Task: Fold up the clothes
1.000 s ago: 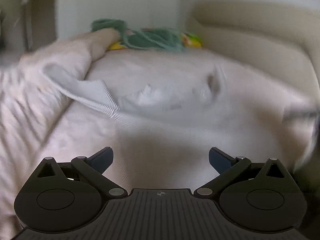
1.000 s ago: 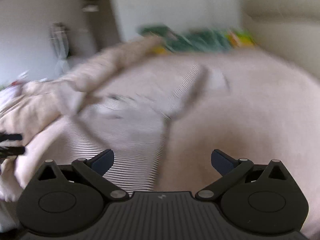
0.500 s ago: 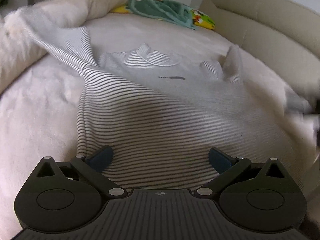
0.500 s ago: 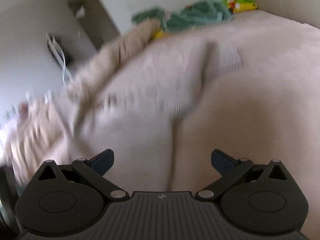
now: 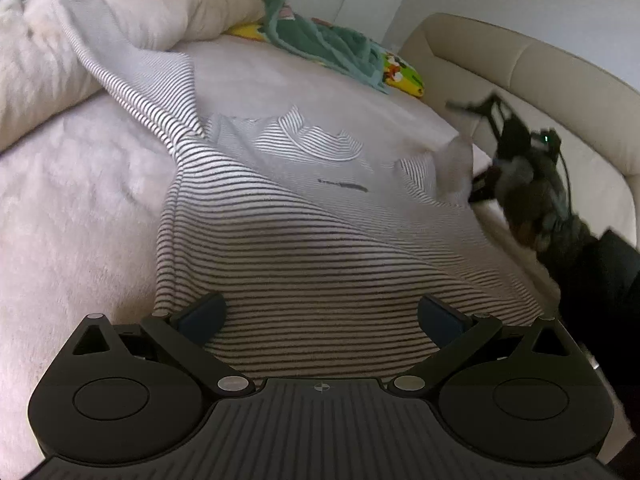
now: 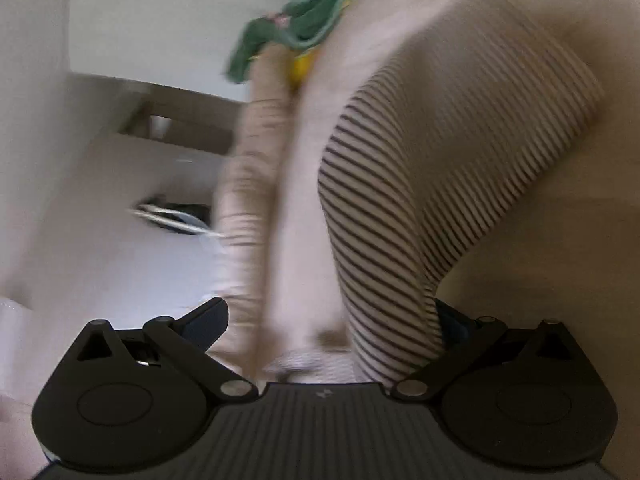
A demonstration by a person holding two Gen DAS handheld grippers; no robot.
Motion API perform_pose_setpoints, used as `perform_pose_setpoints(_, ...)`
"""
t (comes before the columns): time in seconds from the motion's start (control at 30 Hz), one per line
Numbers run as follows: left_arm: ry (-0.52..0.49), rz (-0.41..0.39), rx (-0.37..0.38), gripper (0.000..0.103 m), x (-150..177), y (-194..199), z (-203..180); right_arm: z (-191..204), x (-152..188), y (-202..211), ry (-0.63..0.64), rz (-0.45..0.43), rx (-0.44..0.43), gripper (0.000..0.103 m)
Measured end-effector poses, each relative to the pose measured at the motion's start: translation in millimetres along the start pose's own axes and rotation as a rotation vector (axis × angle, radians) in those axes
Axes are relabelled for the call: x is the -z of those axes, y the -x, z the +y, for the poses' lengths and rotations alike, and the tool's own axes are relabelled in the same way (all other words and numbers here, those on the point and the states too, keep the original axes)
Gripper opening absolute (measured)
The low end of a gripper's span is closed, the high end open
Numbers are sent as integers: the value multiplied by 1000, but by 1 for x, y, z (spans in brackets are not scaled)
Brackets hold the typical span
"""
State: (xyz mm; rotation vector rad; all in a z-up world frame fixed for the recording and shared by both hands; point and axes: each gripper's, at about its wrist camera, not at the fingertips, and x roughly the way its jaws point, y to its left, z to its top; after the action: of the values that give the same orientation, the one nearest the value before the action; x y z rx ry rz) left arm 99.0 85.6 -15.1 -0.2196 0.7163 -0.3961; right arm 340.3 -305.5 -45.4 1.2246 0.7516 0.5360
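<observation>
A white shirt with thin dark stripes (image 5: 304,240) lies spread face up on the pink bed cover (image 5: 72,208), collar away from me. Its left sleeve (image 5: 132,76) drapes up over a rolled blanket. My left gripper (image 5: 322,316) is open and hovers over the shirt's hem, holding nothing. My right gripper (image 6: 332,320) is open beside the shirt's right sleeve (image 6: 432,184), which lies between its fingers; the right finger is partly hidden by the cloth. The right gripper also shows in the left wrist view (image 5: 516,152), blurred, at the right sleeve.
A rolled beige blanket (image 5: 168,20) lies at the far left. A green cloth (image 5: 320,40) and a yellow printed item (image 5: 400,72) lie at the head of the bed. A beige padded headboard (image 5: 540,72) curves along the right.
The left gripper has moved closer over the hem. The right gripper has swung right and tilted, down to the right sleeve. Both stayed open.
</observation>
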Motion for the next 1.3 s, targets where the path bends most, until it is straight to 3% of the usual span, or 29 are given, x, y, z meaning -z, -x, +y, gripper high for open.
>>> perform_pose_setpoints(0.1, -10, 0, -1, 103, 1, 4, 0, 9, 5, 22, -43, -76, -197, 103)
perform_pose_setpoints(0.17, -10, 0, 3, 103, 2, 6, 1, 26, 16, 61, 25, -183, -250, 103)
perform_pose_setpoints(0.2, -5, -1, 8, 103, 1, 6, 2, 38, 25, 85, 84, -261, -211, 103)
perform_pose_setpoints(0.23, 4, -1, 13, 103, 1, 6, 4, 53, 37, 107, 168, -336, -113, 103)
perform_pose_setpoints(0.33, 51, 5, 20, 103, -4, 6, 6, 95, 75, 146, 446, -483, 308, 103)
perform_pose_setpoints(0.4, 94, 14, 30, 103, -11, 8, 9, 107, 99, 155, 582, -524, 486, 103)
perform_pose_setpoints(0.5, 181, -15, 43, 103, -37, 17, 24, 104, 123, 162, 665, -495, 577, 103)
perform_pose_setpoints(0.63, 317, -139, -105, 103, -90, 16, 67, 82, 148, 156, 723, -399, 634, 103)
perform_pose_setpoints(0.83, 444, -255, -333, 101, -151, -32, 144, 47, 183, 109, 762, -281, 713, 103)
perform_pose_setpoints(0.87, 440, -270, -366, 95, -159, -39, 150, 39, 184, 104, 758, -268, 719, 103)
perform_pose_setpoints(0.9, 432, -284, -399, 82, -167, -47, 155, 35, 180, 103, 746, -266, 716, 103)
perform_pose_setpoints(1.03, 386, -308, -478, 54, -189, -70, 159, 26, 169, 106, 669, -273, 659, 103)
perform_pose_setpoints(1.1, 339, -332, -492, 17, -191, -68, 149, 21, 166, 107, 638, -281, 631, 103)
perform_pose_setpoints(1.2, 238, -457, -479, 14, -190, -29, 122, 18, 167, 106, 626, -303, 615, 103)
perform_pose_setpoints(1.3, 126, -615, -542, 13, -176, 24, 95, 18, 166, 101, 630, -304, 623, 103)
